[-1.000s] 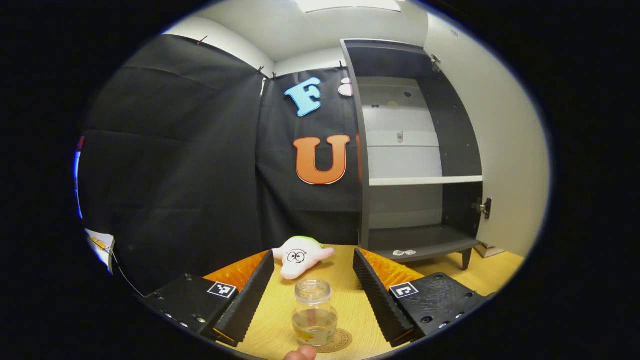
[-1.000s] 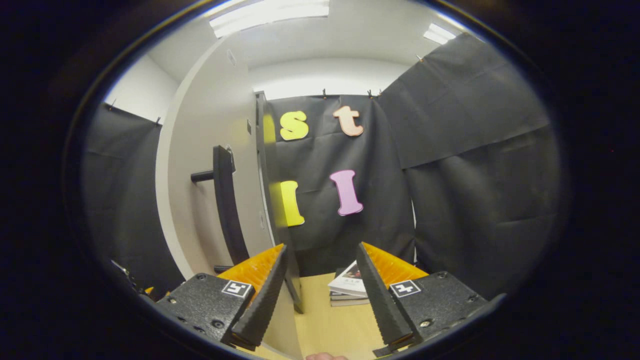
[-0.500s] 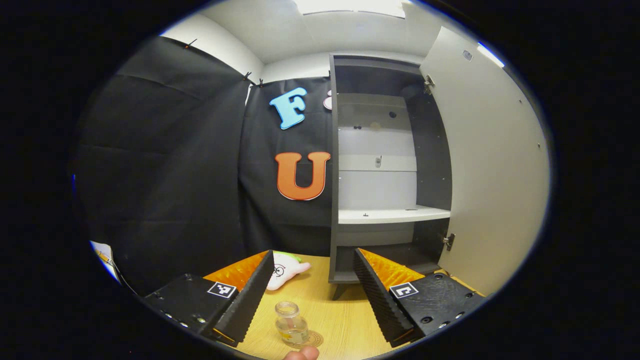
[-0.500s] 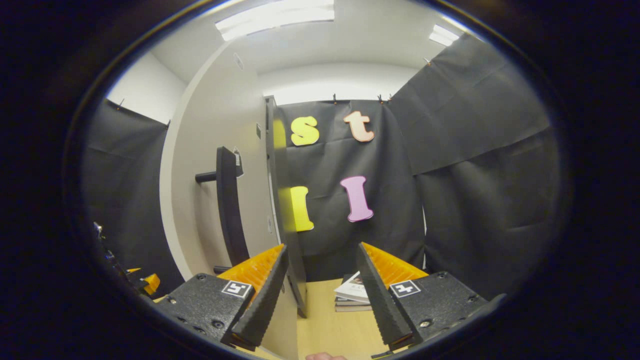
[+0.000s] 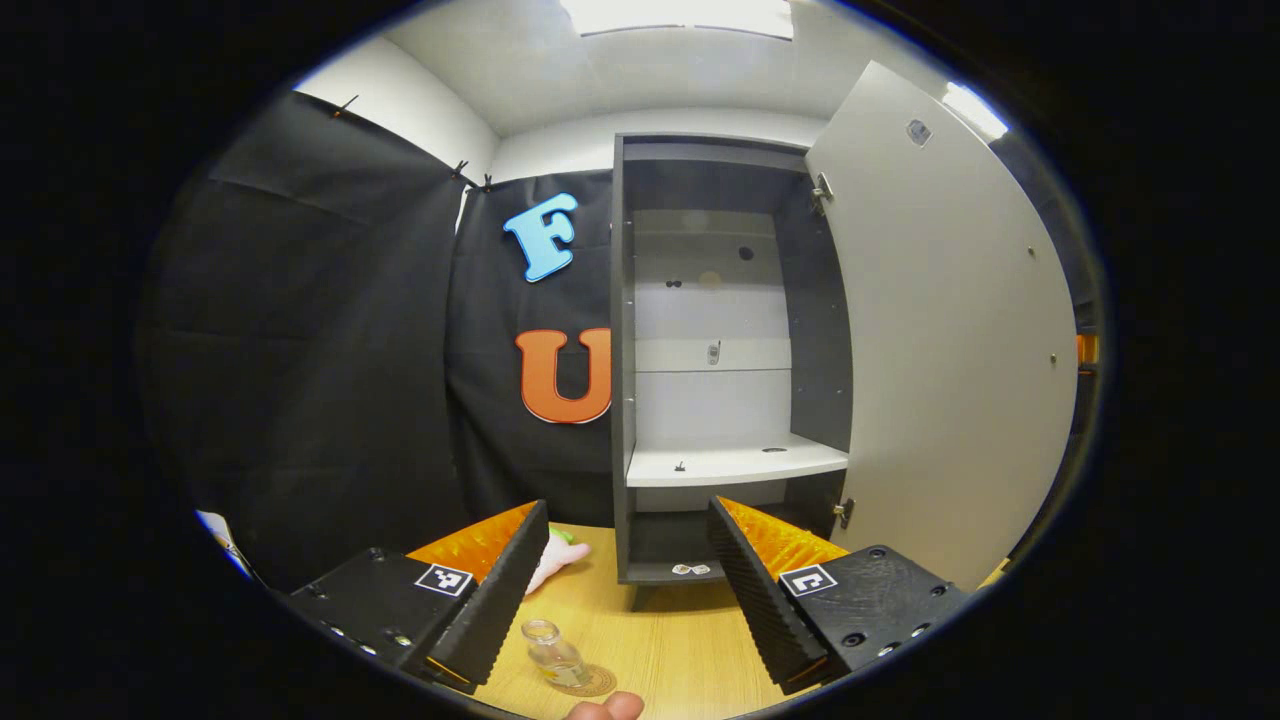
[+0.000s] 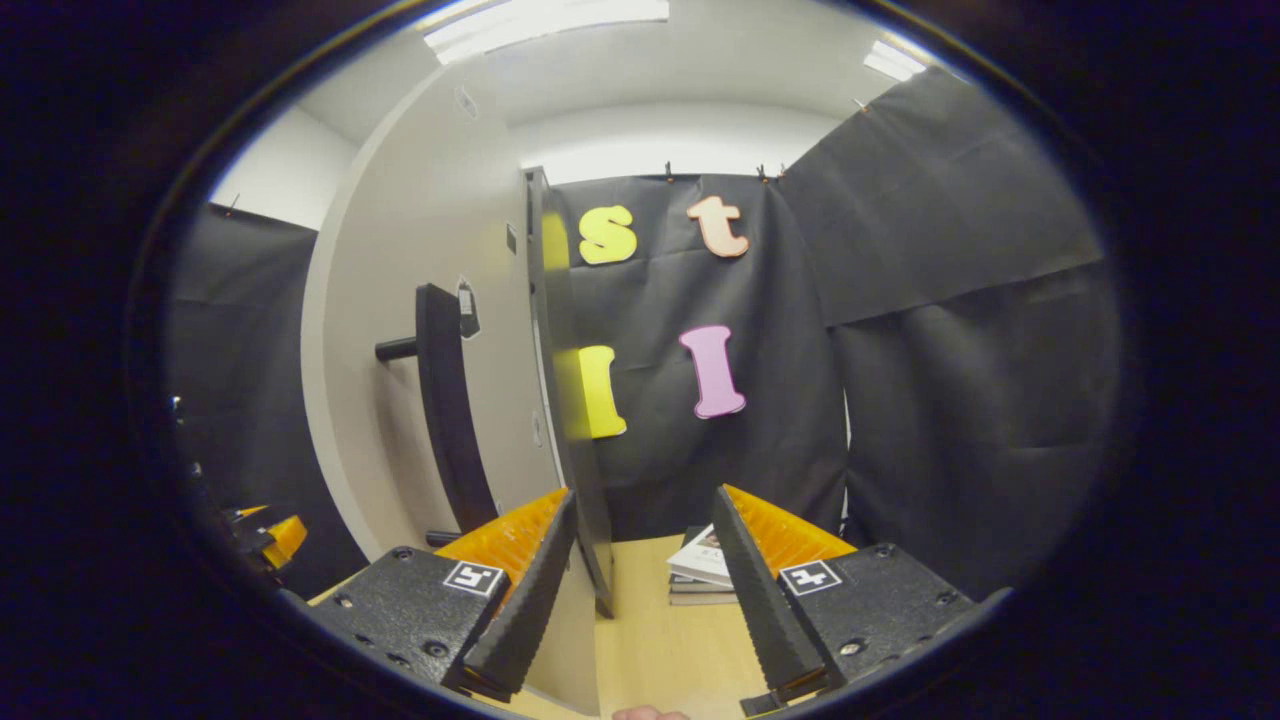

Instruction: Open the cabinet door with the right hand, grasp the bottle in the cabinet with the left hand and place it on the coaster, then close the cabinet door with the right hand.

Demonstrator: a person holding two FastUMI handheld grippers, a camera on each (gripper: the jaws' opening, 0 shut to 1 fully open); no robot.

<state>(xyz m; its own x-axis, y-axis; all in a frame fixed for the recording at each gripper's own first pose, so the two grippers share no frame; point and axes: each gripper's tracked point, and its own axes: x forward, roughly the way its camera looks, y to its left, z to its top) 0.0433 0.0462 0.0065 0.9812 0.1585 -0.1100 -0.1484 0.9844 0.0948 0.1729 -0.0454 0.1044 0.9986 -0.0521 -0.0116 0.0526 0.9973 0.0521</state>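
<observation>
**Left tongs pull back, bottle left standing on the coaster**

The left tongs [image 5: 620,590] have drawn back from the bench [image 5: 660,650]: a second ago the bottle [image 5: 553,655] loomed large between the fingers, now it sits small and low near the bench's front edge. It stands upright on the round coaster [image 5: 592,682], just beside the left finger and gripped by nothing; these tongs are spread wide and empty. Beyond it, a pink plush toy [image 5: 550,562] peeks out behind that finger. Further back, the cabinet [image 5: 722,350] stands at the bench's far edge, its white shelf bare, its door [image 5: 950,330] swung well open.

Over in the right gripper view, the right tongs [image 6: 640,590] are also spread apart, holding nothing. The door's outer face and its dark handle [image 6: 445,400] rise just left of the left finger, door edge between the fingers. Books [image 6: 700,575] lie stacked farther back on the bench.
</observation>
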